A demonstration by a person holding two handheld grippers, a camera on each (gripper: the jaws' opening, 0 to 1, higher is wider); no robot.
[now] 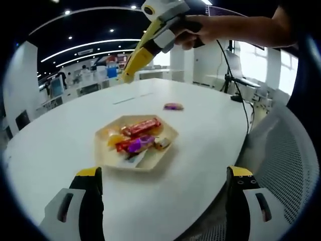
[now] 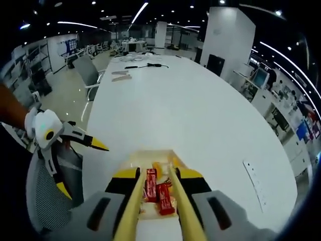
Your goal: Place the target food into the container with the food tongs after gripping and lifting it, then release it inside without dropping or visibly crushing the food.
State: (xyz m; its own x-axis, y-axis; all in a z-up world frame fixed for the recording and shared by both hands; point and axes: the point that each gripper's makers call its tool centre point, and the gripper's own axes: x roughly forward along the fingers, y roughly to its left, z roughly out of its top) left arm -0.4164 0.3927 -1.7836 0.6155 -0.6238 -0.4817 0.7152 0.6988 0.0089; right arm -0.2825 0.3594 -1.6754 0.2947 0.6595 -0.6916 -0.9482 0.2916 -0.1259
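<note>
Left gripper (image 1: 163,173) low at the near table (image 1: 60,135) edge, jaws spread wide, yellow tips either side of the tray (image 1: 103,155), nothing between them, not touching it. Seen in the right gripper view as well, at far left (image 2: 83,163), held by a hand (image 2: 12,118), jaws apart, beside a mesh chair (image 2: 47,201) at the table's rim.

Right gripper raised high in the left gripper view, gripped by a hand (image 1: 198,31) on an outstretched bare forearm coming in from the upper right. Yellow tongs (image 1: 138,57) clamped in that gripper, slanting down and left, well above the table; tips appear empty. In the right gripper view, right gripper (image 2: 155,175) closed onto the two tong arms, which run forward over the tray (image 2: 133,158), slightly apart.

Snacks in the pale hexagonal tray: red bar (image 1: 141,126), purple wrapper (image 1: 140,144), orange piece (image 1: 114,140); red packets (image 2: 159,193) visible between the tong arms. One purple sweet (image 1: 173,106) on bare table beyond the tray, well apart from it. Cable (image 1: 238,85) trailing across the table's right side.
</note>
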